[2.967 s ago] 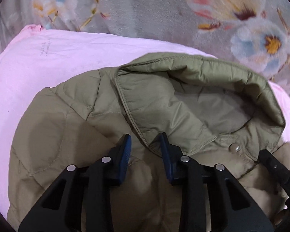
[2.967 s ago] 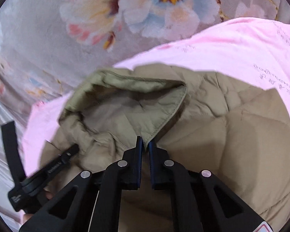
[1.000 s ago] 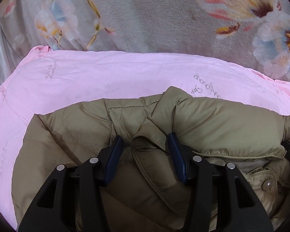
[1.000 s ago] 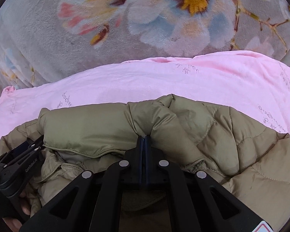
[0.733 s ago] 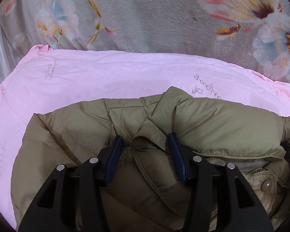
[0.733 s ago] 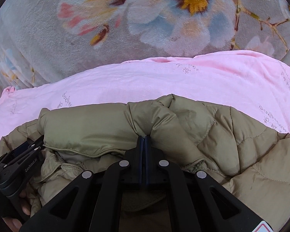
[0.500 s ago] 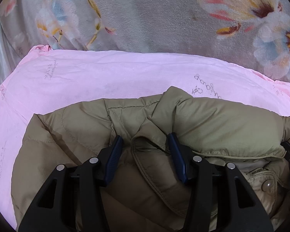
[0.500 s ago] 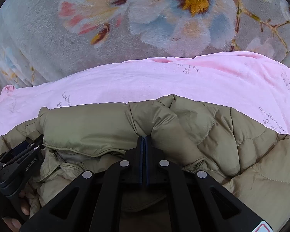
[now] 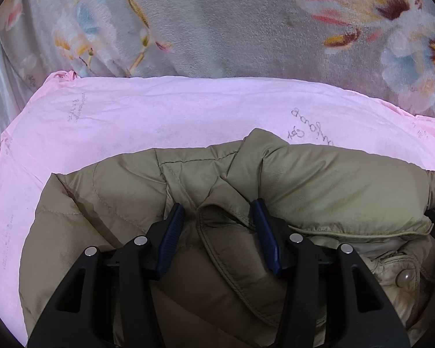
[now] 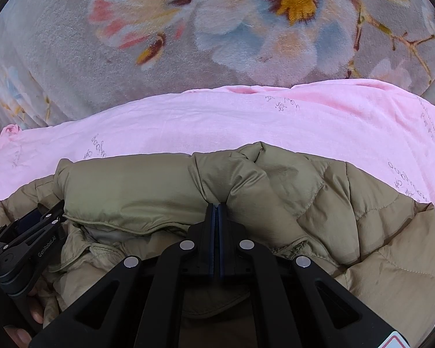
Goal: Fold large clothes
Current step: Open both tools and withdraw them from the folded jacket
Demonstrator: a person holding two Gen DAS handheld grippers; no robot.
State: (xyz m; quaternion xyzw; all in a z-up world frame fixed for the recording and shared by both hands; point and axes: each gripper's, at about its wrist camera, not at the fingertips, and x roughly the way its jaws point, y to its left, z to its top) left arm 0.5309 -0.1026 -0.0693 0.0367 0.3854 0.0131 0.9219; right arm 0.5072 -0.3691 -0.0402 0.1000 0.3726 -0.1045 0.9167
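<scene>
My jaws are not the same on both sides. My left gripper [image 9: 217,211] has its jaws part way apart, and a puffy fold of the jacket [image 9: 319,185] bulges up between them. The blue pads [image 9: 171,237] sit beside the fold, but I cannot tell if they press on it. My right gripper [image 10: 216,208] has its jaws tight together, and I see no gap between them. The tips push into a deep crease in the jacket [image 10: 333,208], and I cannot tell if any cloth is pinched there.

The jacket is olive and quilted. It lies bunched up on a pink sheet [image 9: 130,121], and its top part is rolled over into a fat tube that runs across in front of me. A round snap [image 9: 404,275] shows on the loose cloth under the tube, on the right of the left view.

The pink sheet has small writing on it. It lies on a grey blanket [image 10: 72,58] with big flowers.

In the right view I see my left gripper [image 10: 32,226] at the far left, lying on the jacket, with my fingers [image 10: 17,335] below it.
</scene>
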